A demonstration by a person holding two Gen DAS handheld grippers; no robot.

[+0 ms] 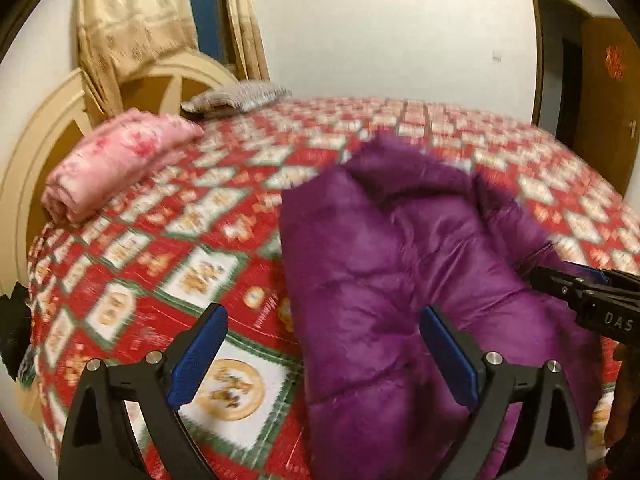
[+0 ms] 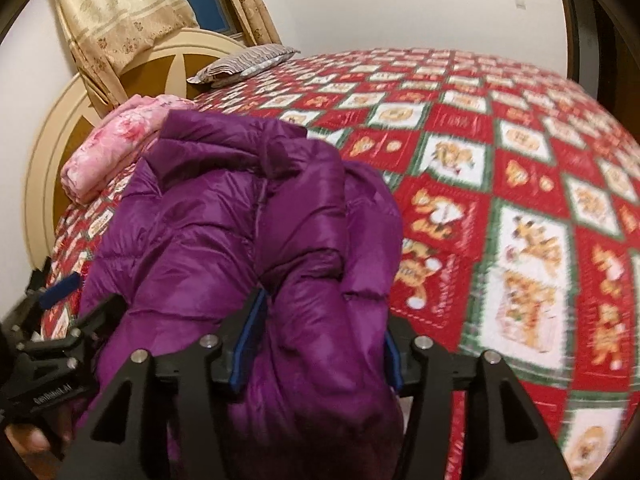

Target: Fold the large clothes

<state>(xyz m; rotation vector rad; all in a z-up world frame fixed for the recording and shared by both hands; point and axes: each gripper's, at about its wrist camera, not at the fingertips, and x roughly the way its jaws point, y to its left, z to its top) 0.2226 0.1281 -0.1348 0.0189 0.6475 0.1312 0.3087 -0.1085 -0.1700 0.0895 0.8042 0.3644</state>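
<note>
Purple jacket (image 2: 256, 240) bulges between the right gripper (image 2: 316, 344) jaws, hiding contact; left gripper (image 1: 324, 356) jaws wide, empty.

Both grippers are black plastic frames — the left gripper (image 1: 322, 354) and the right gripper (image 2: 316, 344). Blue pads (image 1: 198, 354) line the fingers, silver screws (image 1: 491, 358) dot the joints — white lettering marks the sides.

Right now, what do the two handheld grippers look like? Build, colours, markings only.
Both match: the left gripper and right gripper have matte black angular finger arms with triangular cut-outs, round silver pivot bolts, and flat blue textured pads. Seen side-on, the right gripper's body carries white lettering reading "DAS"; the left's body has white lettering too, too blurred to read reliably. No cables or sleeves are visible.
</note>
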